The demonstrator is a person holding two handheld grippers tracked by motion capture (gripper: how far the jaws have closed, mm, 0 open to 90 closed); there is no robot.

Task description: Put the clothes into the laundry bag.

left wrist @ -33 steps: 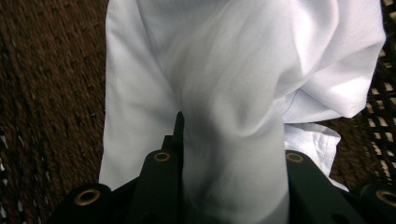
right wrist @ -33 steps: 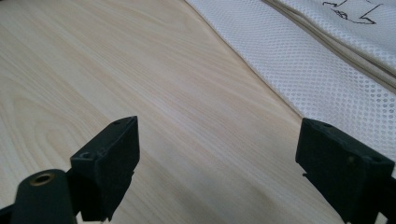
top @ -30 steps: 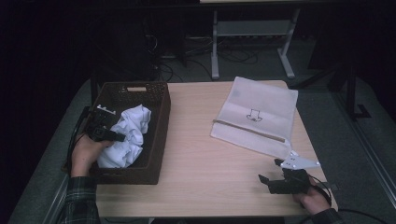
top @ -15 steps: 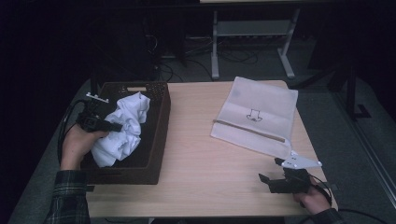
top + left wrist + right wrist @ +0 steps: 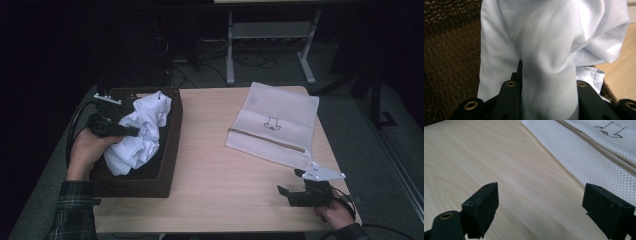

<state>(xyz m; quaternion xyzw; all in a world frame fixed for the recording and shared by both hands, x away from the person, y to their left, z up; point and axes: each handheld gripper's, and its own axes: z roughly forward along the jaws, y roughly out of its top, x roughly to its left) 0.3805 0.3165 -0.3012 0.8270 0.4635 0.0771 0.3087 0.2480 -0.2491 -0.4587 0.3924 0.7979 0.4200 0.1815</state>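
Note:
A crumpled white cloth (image 5: 140, 132) hangs partly raised over a dark woven basket (image 5: 167, 165) at the table's left. My left gripper (image 5: 129, 131) is shut on a fold of it. In the left gripper view the white cloth (image 5: 549, 50) is bunched between the two black jaws of the left gripper (image 5: 546, 86), with the basket wall (image 5: 449, 50) behind. A white mesh bag (image 5: 275, 125) with a small black drawing lies flat at the right. My right gripper (image 5: 289, 181) rests open near the table's front right, and the right gripper (image 5: 541, 202) has bare wood between its jaws, the mesh bag (image 5: 599, 157) just beyond.
The wooden table (image 5: 215, 150) has free room in its middle, between basket and bag. Beyond its far edge stand a metal frame (image 5: 270, 40) and loose cables on a dark floor. A plaid sleeve (image 5: 72, 210) comes in at the lower left.
The left gripper has lifted the white cloth higher out of the basket and drawn it toward the far side. The right gripper has stayed where it was, open.

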